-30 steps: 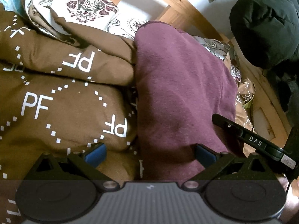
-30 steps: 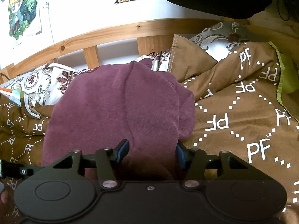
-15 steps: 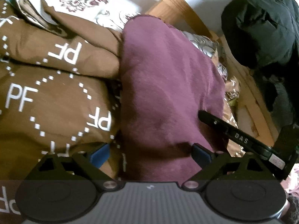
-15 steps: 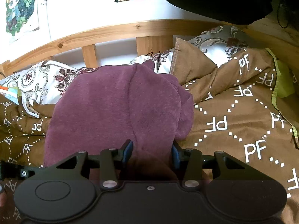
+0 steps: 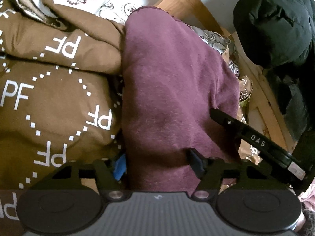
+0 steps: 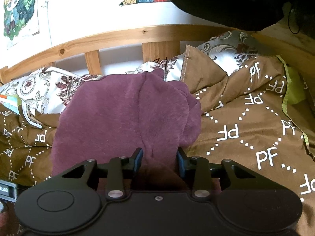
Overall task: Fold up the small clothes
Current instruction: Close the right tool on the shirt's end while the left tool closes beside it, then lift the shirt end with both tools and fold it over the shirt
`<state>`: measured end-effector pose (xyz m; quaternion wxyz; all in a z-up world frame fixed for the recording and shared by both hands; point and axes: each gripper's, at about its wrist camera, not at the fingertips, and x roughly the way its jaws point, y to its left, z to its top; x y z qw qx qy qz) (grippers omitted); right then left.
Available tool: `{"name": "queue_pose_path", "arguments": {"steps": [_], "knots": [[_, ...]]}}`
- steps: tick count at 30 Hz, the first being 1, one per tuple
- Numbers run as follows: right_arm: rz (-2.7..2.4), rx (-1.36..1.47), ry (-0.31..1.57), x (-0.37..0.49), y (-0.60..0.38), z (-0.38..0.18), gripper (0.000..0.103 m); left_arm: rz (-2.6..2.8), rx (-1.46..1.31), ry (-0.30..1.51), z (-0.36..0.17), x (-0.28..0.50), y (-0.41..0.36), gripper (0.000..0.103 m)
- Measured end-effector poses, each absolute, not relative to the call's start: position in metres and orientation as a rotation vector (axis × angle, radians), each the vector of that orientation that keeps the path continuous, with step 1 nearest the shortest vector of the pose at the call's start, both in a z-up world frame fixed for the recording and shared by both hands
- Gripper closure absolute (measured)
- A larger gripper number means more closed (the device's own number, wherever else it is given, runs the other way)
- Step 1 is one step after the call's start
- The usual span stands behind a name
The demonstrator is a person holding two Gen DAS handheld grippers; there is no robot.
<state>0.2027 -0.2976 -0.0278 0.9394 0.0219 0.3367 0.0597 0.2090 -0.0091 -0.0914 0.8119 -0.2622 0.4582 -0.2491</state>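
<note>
Both grippers closing on a maroon fleece garment (image 5: 173, 90) on a brown duvet (image 5: 55, 102).
Left gripper (image 5: 157, 163) and right gripper (image 6: 159, 157) have just been narrowing, pads straddling its near edge; firm clamping cannot be told.

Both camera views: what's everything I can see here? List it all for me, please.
garment: one, maroon, fuzzy, lying on the duvet, its near edge between both sets of fingers
duvet: one, brown with white PF letters and dotted diamonds, rumpled, covering the bed
pillows: at least two, white and grey with dark red floral print, against the bed frame
bed frame: one, pale wood, slatted, behind the pillows
posters: two, colourful cartoon prints, on the white wall
black bundle: one, dark fabric, hanging at upper right
left gripper: black, blue fingers, just been closing, garment between them
right gripper: black, blue fingers, just been closing on a garment fold
</note>
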Motion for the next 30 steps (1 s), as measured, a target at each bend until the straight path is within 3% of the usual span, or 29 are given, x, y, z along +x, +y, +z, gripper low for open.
{"name": "queue_pose_path", "arguments": {"steps": [4,7,13,22,30], "knots": [[0.132,0.038,0.661,0.197,-0.292,-0.022,0.073,-0.513,-0.529,0.976,-0.083,0.208,-0.01,0.06],[0.154,0.055,0.621,0.189,-0.288,-0.012,0.076,-0.507,-0.468,0.955,-0.068,0.205,-0.014,0.066],[0.185,0.075,0.551,0.176,-0.272,0.011,0.078,-0.465,-0.268,0.817,-0.021,0.186,-0.021,0.069],[0.293,-0.002,0.399,0.17,-0.212,0.049,0.081,-0.35,-0.191,0.614,0.046,0.157,0.008,0.07],[0.464,-0.027,0.261,0.167,-0.155,0.069,0.082,-0.153,-0.114,0.498,0.073,0.129,0.048,0.07]]}}
